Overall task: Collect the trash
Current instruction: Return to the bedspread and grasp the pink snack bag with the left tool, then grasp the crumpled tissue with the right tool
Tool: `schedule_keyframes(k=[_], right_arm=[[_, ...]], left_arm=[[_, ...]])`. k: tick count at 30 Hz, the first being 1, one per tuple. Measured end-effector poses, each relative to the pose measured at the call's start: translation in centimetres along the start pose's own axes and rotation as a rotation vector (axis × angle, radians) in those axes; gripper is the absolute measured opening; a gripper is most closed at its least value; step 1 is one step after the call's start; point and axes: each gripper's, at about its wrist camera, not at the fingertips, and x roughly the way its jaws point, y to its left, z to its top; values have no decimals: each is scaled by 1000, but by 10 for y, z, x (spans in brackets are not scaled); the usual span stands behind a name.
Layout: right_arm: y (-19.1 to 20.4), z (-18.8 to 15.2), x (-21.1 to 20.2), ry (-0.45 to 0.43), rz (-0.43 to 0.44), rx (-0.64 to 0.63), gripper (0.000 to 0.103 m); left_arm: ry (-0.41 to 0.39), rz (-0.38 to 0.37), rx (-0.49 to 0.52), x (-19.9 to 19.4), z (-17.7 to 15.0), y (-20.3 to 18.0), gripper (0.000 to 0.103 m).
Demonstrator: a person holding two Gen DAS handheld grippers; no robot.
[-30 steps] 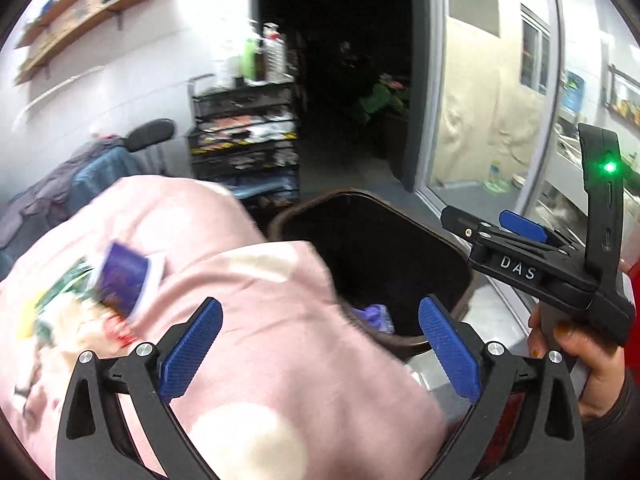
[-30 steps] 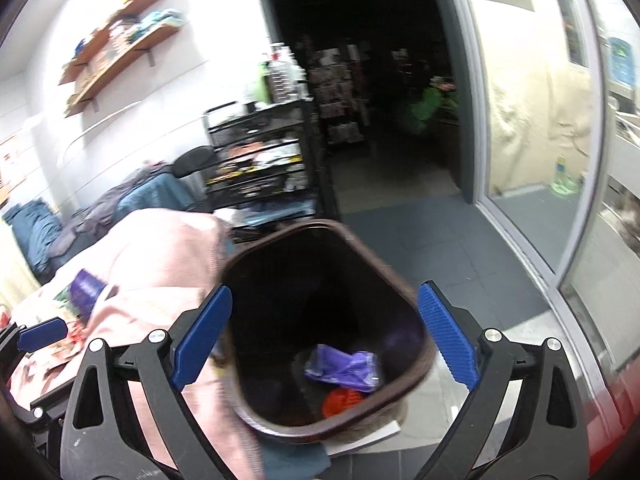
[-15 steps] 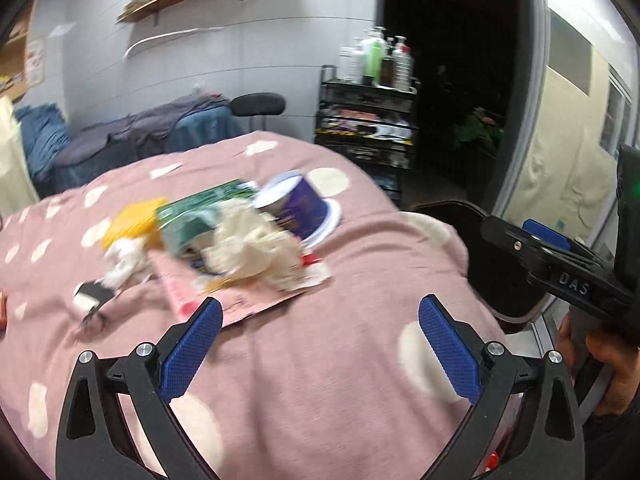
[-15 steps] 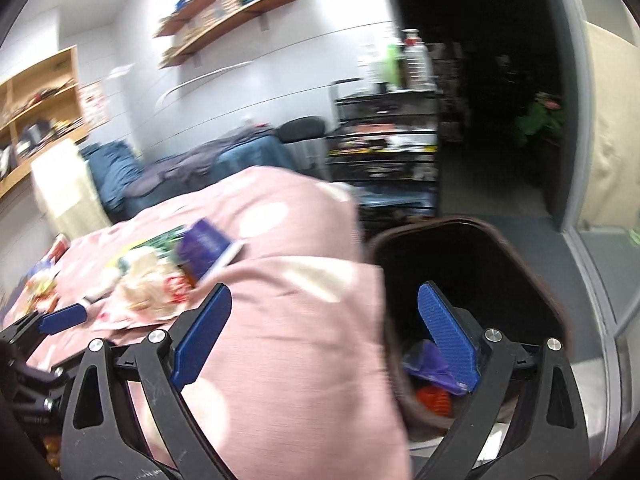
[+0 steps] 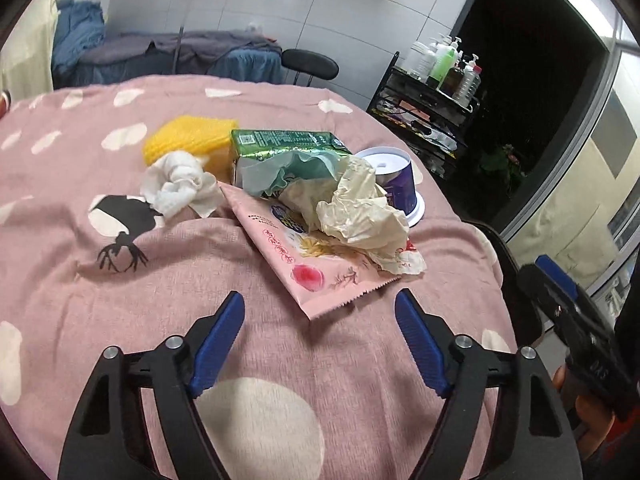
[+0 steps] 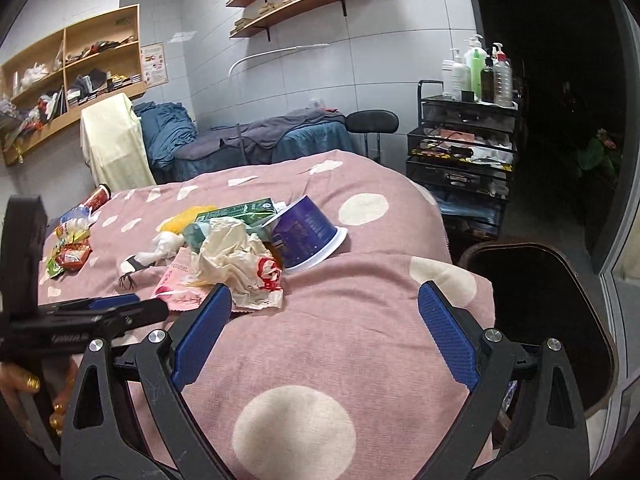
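Observation:
A heap of trash lies on the pink spotted bedcover [image 5: 120, 320]: a pink snack wrapper [image 5: 320, 272], crumpled cream paper [image 5: 360, 212], a green carton [image 5: 280, 142], a purple cup [image 5: 396, 184] on its side, white tissue [image 5: 180, 188] and a yellow mesh piece [image 5: 188, 140]. My left gripper [image 5: 320, 340] hovers just short of the pink wrapper's near corner, its jaws closing with nothing between them. My right gripper [image 6: 324, 332] hangs open over the cover, right of the heap [image 6: 236, 256], nothing in it. The dark trash bin [image 6: 560, 320] stands at the bed's right edge.
More snack wrappers and a red can [image 6: 80, 224] lie at the bed's far left. A black trolley [image 6: 460, 160] with bottles stands behind the bed, beside a dark doorway. A second bed [image 6: 260, 140] with blue and grey covers lies against the wall. Shelves hang above.
Both grippers swung left from over the bin toward the trash heap on the bed. The left gripper came closer to the pink wrapper and its jaws narrowed.

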Motion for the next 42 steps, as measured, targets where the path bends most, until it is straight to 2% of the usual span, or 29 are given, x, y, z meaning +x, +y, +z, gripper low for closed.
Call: schedule_keyframes(k=[7,11,15,21,25,27,33,34,35,38,42], right_arm=[[4,0,3,16,0,-10,93],[9,2,6,18,8,-23,93],[16,7,14,25,24,-41,93],[40,15,38,68,101,-126,93],[63,17,61,154,149,-230,91],[74,18,72,192,140,-291,89],[96,23,106,272,103,-403,80],[99,22,113,292,95,-424,76],[102,21,121,323,91,-442,63],[104,19,130,357,102,-448,43],[98,23,122,326,140,-418,32]], left_arm=[[64,-76,-56,22,13,11,58],[89,-83,-60,28,16,13,35],[86,-103,-62,25,16,15,21],[31,-75,-39,3,13,15,11],[-20,-31,-22,-19,9,18,8],[-37,-21,-28,-28,8,21,7],[-72,4,-40,-45,3,26,7],[-74,6,-42,-46,3,26,7],[-77,8,-44,-47,3,26,7],[-84,13,-47,-50,0,26,7],[-89,21,-49,-53,-3,25,7]])
